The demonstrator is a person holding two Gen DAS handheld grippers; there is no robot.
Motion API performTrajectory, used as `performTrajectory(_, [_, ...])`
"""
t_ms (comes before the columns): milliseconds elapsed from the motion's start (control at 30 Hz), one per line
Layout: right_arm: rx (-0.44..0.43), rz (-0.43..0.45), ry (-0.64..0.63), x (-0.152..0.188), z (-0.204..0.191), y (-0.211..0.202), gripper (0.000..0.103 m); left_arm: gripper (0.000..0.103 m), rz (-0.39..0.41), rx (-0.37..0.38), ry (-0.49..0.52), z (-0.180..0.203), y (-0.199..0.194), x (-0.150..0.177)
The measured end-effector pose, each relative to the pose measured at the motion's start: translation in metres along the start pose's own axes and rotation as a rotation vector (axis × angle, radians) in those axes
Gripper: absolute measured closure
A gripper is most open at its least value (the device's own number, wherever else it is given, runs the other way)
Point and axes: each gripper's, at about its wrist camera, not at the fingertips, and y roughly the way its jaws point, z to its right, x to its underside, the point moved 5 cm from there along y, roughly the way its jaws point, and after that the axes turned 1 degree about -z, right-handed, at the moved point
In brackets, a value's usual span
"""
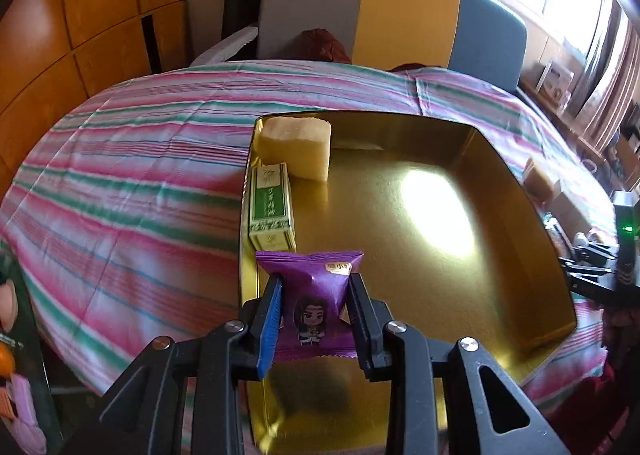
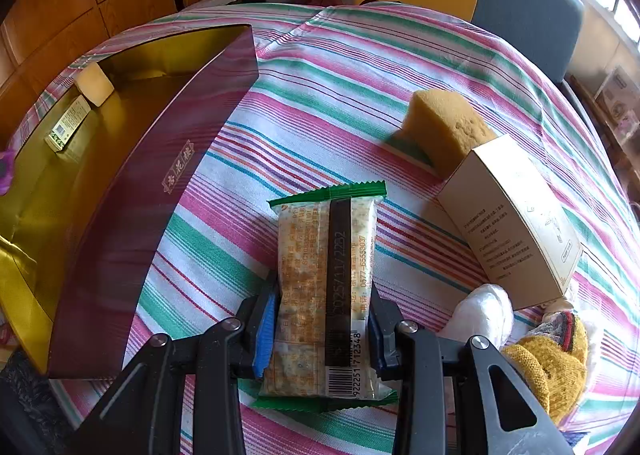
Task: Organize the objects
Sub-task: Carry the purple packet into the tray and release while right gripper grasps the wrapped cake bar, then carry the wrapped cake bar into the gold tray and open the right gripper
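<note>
My left gripper [image 1: 314,287] is shut on a purple snack packet [image 1: 316,295] and holds it over the near left part of the gold-lined box [image 1: 520,191]. Inside that box, along its left wall, lie a green-and-white small carton [image 1: 270,211] and a pale yellow sponge block [image 1: 298,145]. My right gripper [image 2: 322,295] is shut on a long cracker packet with green ends [image 2: 324,279], just above the striped tablecloth [image 2: 360,75], right of the box's maroon outer wall [image 2: 140,199].
A yellow sponge [image 2: 444,131] and a beige carton [image 2: 508,219] lie on the cloth to the right. A white wrapped item [image 2: 484,315] and a knitted yellow piece [image 2: 552,359] sit near my right gripper. Chairs [image 1: 404,11] stand behind the table.
</note>
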Motion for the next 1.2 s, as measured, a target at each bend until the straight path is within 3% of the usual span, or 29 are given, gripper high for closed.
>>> performTrajectory(367, [-0.001,0.000,0.004,-0.002,0.000,0.001,0.064,0.067,0.019,-0.099,0.023,-0.008,0.009,-0.009])
performTrajectory(633, [0.002,0.006,0.001,-0.002,-0.002,0.002,0.064,0.060,0.051,-0.083,-0.026,-0.012,-0.021,0.012])
performTrajectory(1200, [0.062,0.050,0.053,0.001,-0.006,-0.002,0.066,0.060,0.096,-0.076,-0.017,-0.005,-0.049,0.038])
